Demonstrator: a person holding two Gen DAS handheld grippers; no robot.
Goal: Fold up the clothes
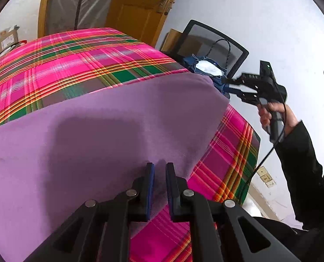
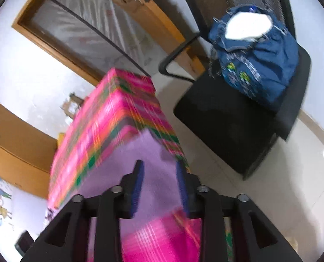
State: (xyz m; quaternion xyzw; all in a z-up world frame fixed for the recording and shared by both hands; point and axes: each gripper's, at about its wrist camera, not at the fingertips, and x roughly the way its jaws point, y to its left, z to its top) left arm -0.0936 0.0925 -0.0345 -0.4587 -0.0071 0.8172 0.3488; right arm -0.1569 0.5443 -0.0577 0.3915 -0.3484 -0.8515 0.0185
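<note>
- One purple cloth (image 1: 101, 131) lies flat on one plaid table cover (image 1: 70, 65); from my left wrist view its near edge runs right under my fingers, and its far right corner sits near the table's right edge
- Two grippers, one in each hand: my left gripper (image 1: 160, 174) low over the cloth's near edge, my right gripper (image 1: 232, 86) off the table's right side, up in the air
- One black mesh chair (image 2: 238, 126) stands beside the table with one blue bag (image 2: 260, 65) on its seat, something white showing in the bag's open top
- One wooden door (image 1: 135, 4) behind the table, a plastic-covered opening next to it, and a cardboard box (image 1: 7, 39) at the far left
- One wall socket plate (image 1: 265, 174) low on the right wall
- Nothing lies on top of the cloth; the chair and bag crowd the table's right end, just behind my right gripper as the left wrist view shows it
- My left fingers (image 1: 150, 181) stand a narrow gap apart, pointing down at the cloth edge, with no fabric pinched between the pads
- My right fingers (image 2: 138, 185) are spread wide and hold nothing; the right wrist view is blurred, with the cloth corner and table below the gap
- My right hand (image 1: 275, 118) wraps the gripper's handle, a black sleeve (image 1: 301, 163) running down from it and a cable hanging beside it
</note>
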